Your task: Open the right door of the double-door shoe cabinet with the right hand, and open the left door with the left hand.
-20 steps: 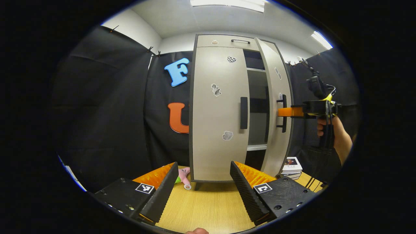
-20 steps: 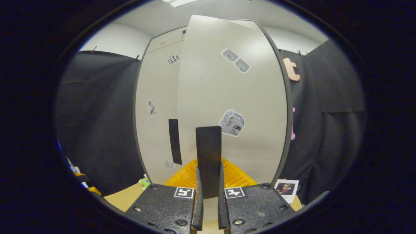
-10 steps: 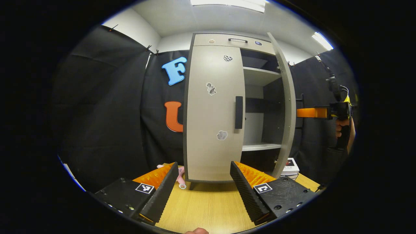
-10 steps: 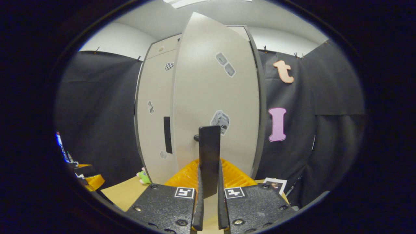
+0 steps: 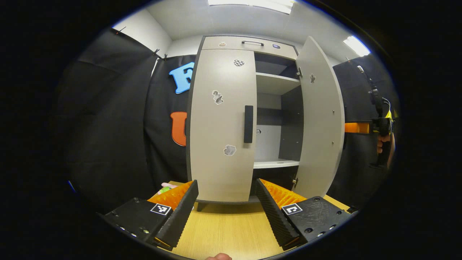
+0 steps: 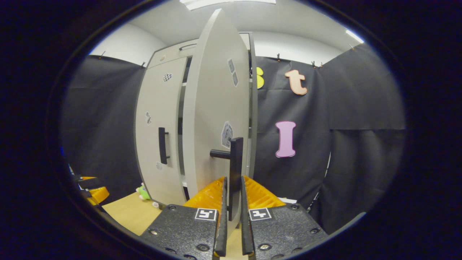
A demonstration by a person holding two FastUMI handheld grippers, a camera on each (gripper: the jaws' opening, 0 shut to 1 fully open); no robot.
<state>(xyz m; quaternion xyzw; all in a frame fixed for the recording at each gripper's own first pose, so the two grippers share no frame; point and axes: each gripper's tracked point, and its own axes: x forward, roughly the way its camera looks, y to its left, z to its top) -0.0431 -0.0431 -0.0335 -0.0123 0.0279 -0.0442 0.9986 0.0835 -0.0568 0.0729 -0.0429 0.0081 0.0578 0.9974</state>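
The beige double-door shoe cabinet (image 5: 231,43) stands on a wooden table. Its right door (image 5: 319,119) is swung wide open, showing shelves (image 5: 276,163) inside. The left door (image 5: 220,122) is closed, with a dark vertical handle (image 5: 248,124). My left gripper (image 5: 226,209) is open, low in front of the cabinet and well short of that handle. My right gripper (image 6: 231,216) is shut on the right door's dark handle (image 6: 236,159); in the left gripper view it sits past the door's edge, the right gripper (image 5: 357,127) held by a hand (image 5: 383,142).
A wooden table top (image 5: 227,231) runs under the cabinet. A small pink and green toy (image 5: 165,188) lies by the cabinet's left foot, seen too as the toy (image 6: 143,192) in the right gripper view. Black cloth walls stand close on both sides.
The right door has swung from slightly ajar to wide open, pulled by my right gripper. The left gripper has drifted so the cabinet sits more to the left in its view.
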